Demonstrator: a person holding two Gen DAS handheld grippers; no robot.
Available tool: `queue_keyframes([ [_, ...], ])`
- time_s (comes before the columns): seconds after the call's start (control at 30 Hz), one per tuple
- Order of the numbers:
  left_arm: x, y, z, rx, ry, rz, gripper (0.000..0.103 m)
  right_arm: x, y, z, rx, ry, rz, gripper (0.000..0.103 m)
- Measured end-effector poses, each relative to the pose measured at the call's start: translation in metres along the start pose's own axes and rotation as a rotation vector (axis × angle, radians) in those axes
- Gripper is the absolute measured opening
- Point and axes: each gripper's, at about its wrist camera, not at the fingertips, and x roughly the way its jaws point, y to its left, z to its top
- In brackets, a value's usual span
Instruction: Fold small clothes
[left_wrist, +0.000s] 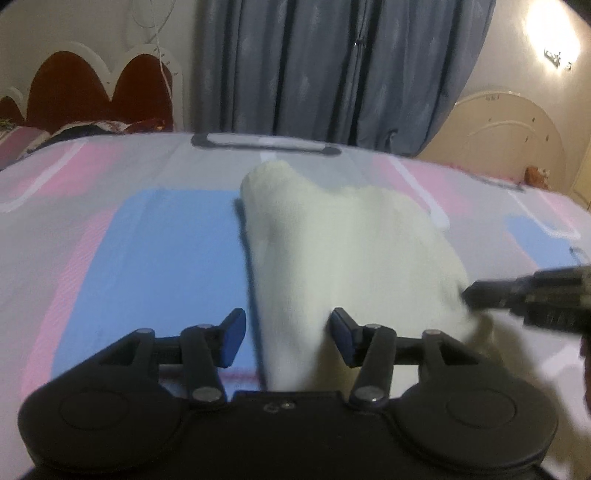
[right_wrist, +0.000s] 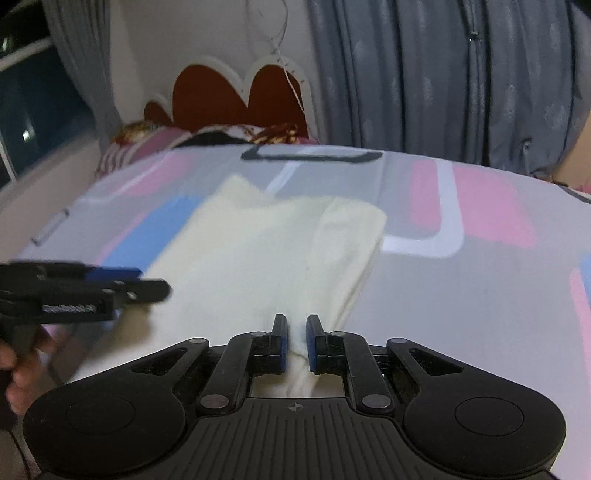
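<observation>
- The room was a bedroom: grey-blue curtains (left_wrist: 332, 66) hung behind the bed, a red scalloped headboard (left_wrist: 92, 92) stood at the far left, and a cream arched panel (left_wrist: 506, 129) at the far right
- The bedsheet (left_wrist: 147, 240), patterned in grey, pink and blue blocks, was the work surface, and it lay smooth
- The cream garment (left_wrist: 351, 251) lay on the sheet, its long axis running from the near edge away toward the curtains, two rounded ends at the far side
- Its near hem reached both claws, so neither hand had to travel to it; the cloth stretched away ahead of each
- The right gripper (right_wrist: 296, 341) was clamped on a pinch of the near hem, pads nearly together with a ridge of cloth between them
- The left gripper (left_wrist: 288, 339) stood apart over the near left edge, cloth between the pads but not squeezed; the left pad (left_wrist: 231, 341) sat off the fabric
- By my reading, the left needed to close before any fold toward the far end
</observation>
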Motion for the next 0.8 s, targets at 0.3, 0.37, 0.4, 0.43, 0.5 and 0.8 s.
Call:
queue_keyframes([
  [0.3,-0.035,0.001,-0.03,-0.093,0.019,0.025,0.053,-0.038,0.023,-0.026,-0.004,0.017,0.082,0.012],
  [0.37,-0.034,0.001,-0.036,-0.087,0.032,0.035,0.056,-0.029,0.027,-0.037,-0.032,0.066,0.049,0.012],
  [0.4,-0.035,0.002,-0.039,-0.089,0.035,0.036,0.058,-0.024,0.026,-0.043,-0.037,0.098,0.026,0.011],
  [0.43,-0.035,0.002,-0.042,-0.091,0.038,0.04,0.06,-0.022,0.025,-0.049,-0.041,0.1,0.005,0.012],
  [0.5,-0.036,0.003,-0.046,-0.09,0.038,0.052,0.064,-0.024,0.021,-0.054,-0.015,0.091,0.009,0.012],
  [0.8,-0.042,0.0,-0.052,-0.085,0.043,0.072,0.066,-0.024,0.019,-0.057,0.023,0.085,0.002,0.012],
])
